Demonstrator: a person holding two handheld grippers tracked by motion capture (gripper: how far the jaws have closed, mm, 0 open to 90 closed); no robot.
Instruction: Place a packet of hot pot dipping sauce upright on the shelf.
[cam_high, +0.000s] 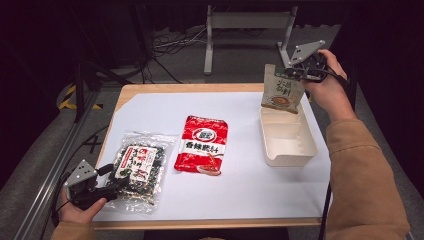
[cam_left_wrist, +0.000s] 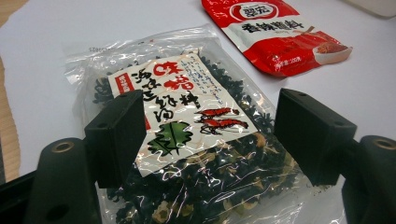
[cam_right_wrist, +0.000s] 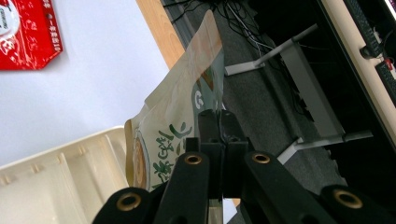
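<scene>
Right gripper (cam_high: 295, 74) pinches a tan printed pouch (cam_high: 281, 90) above the tray's (cam_high: 288, 152) twelve-o'clock end; left gripper (cam_high: 114, 179) gapes around crinkly clear seaweed bag (cam_high: 139, 168).

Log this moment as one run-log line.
right claw: shut on beige pouch above cream tray | left claw: open astride seaweed bag | red packet: flat on table
</scene>
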